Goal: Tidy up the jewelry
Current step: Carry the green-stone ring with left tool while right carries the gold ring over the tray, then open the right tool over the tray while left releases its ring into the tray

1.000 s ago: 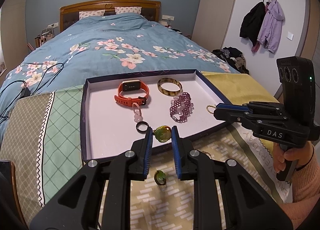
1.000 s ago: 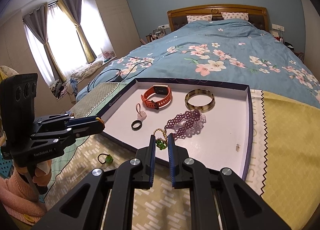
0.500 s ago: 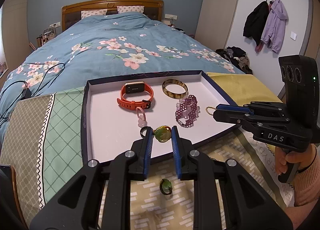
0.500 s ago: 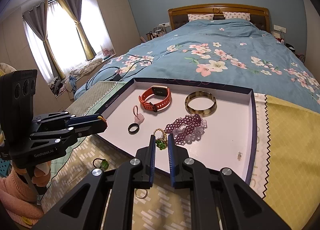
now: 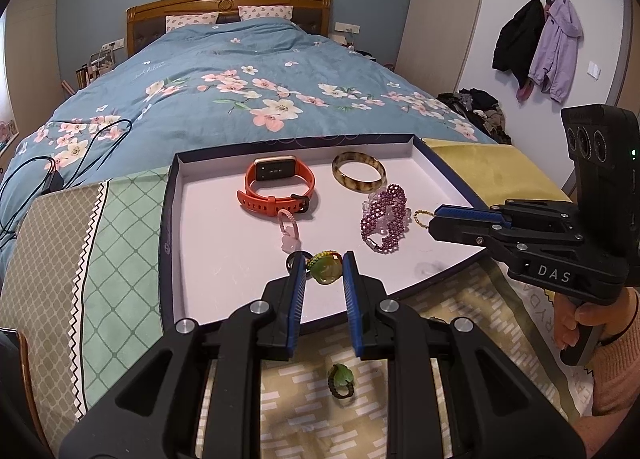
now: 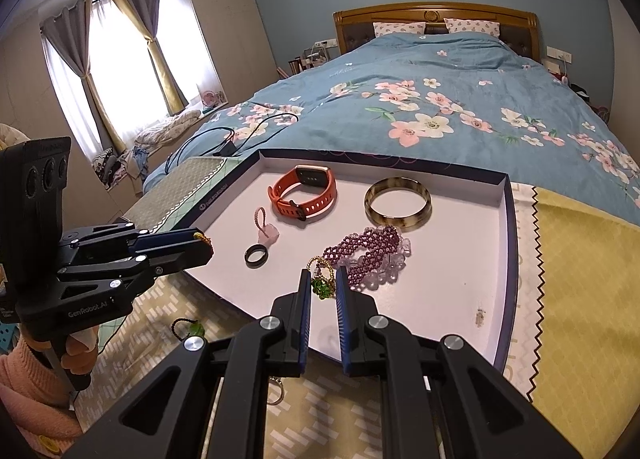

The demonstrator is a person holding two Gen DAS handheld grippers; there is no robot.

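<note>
left gripper (image 5: 324,271) pinching a round green stone pendant on yellow-red cord (image 5: 325,268) over the shallow white tray with navy rim (image 5: 168,227), right gripper (image 6: 323,286) clamping a small green charm on a gold beaded loop (image 6: 322,282) beside the purple beaded bracelet (image 6: 366,253), another green pendant on dark cord (image 5: 341,379) lying on the patterned cloth (image 5: 300,419)

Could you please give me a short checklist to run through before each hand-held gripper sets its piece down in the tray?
1. Left hand-held gripper holds the green pendant: ok.
2. Right hand-held gripper holds the green charm with gold ring: ok.
3. Both pieces are over the tray: ok.
4. Bare tray floor below the left piece: cannot tell, the black ring lies close.
5. Right piece apart from the purple bead bracelet: not ok, they look very close.
6. All loose jewelry collected: not ok, a green cord ring lies on the cloth.
</note>
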